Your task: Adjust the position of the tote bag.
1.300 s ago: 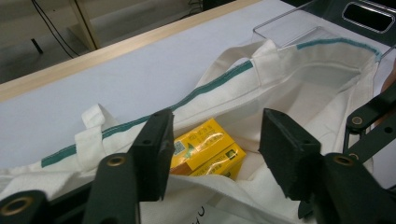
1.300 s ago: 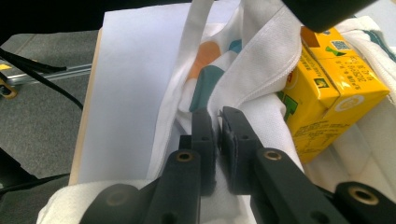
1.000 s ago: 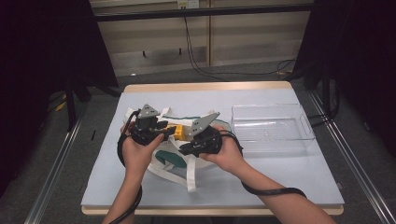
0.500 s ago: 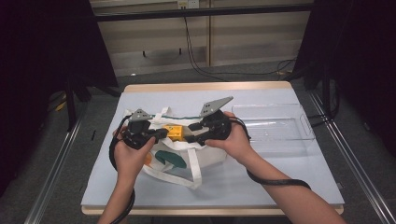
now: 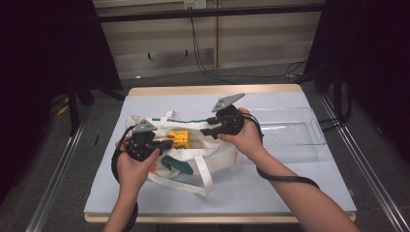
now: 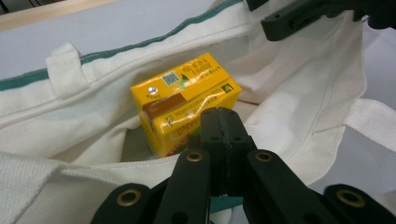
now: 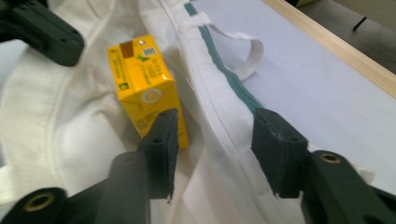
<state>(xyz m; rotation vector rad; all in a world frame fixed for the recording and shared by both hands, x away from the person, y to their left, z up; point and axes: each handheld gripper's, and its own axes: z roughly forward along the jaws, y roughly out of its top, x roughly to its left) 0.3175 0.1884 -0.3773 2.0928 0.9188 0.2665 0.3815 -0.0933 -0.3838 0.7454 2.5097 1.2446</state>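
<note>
Close up, the left gripper point(image 6: 223, 140) view shows its jaws pressed together, nipping the near rim of the white bag point(image 6: 60, 130) as far as can be told, with the yellow carton point(image 6: 184, 100) lying in the bag's mouth just beyond. From the right gripper point(image 7: 212, 140) view, its jaws stand about half apart after closing a little, pads clear of the far rim with its green trim point(image 7: 219, 63) running between them; the carton point(image 7: 147, 91) lies beside one jaw. Farther off, the high view adds what both miss: the bag point(image 5: 193, 159) flat on the table point(image 5: 290, 188), both hands at its opening, and a clear tray point(image 5: 295, 140) to the right
</note>
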